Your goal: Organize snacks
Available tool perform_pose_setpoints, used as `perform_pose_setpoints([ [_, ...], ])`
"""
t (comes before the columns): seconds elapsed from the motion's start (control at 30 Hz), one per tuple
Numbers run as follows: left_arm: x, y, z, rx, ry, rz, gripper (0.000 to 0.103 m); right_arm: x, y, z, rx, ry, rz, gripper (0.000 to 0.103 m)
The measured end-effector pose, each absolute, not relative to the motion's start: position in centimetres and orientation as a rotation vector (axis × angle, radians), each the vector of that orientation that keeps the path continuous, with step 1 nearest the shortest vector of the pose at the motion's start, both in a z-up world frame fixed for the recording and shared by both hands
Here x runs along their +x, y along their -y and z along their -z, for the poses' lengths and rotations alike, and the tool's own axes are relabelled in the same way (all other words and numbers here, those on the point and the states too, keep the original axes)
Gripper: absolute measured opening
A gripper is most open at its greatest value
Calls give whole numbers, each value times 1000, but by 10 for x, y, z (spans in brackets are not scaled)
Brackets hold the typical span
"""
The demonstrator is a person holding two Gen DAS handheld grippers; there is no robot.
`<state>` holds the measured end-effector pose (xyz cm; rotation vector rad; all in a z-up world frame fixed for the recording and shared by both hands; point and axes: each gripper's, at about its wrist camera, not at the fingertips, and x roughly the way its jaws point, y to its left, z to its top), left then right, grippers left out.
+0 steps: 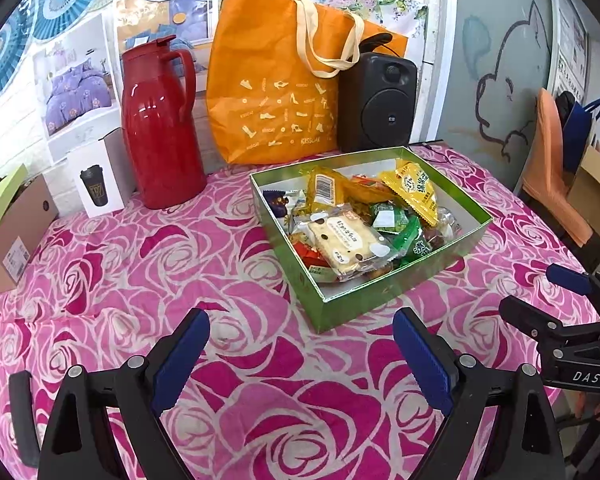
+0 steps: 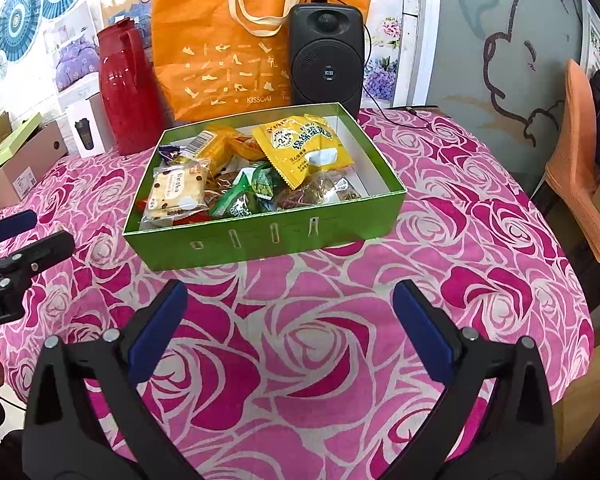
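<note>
Both the left tongs (image 1: 300, 356) and right tongs (image 2: 290, 332) hang spread and empty over the tabletop (image 2: 300, 360), the green box (image 2: 260, 236) of snack packets (image 2: 304, 148) just ahead: light, crinkly, slippery, probably crushable, best pinched at a sealed edge.

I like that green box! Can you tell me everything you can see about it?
The green box is a shallow, lidless rectangular tray that looks like glossy cardboard, white inside. It sits flat on the pink rose tablecloth, in front of the orange tote bag and black speaker. Wrapped snacks fill it, including a yellow packet. Neither gripper touches it.
</note>
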<state>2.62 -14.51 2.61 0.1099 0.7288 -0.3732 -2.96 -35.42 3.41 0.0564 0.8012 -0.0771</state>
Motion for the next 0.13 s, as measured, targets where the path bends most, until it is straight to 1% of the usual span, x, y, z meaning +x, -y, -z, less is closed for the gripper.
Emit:
perform_pose_setpoints([
  [0.13,21,146,-29,111,-719,378,95,-32,353,-36,59,-792,78,102],
])
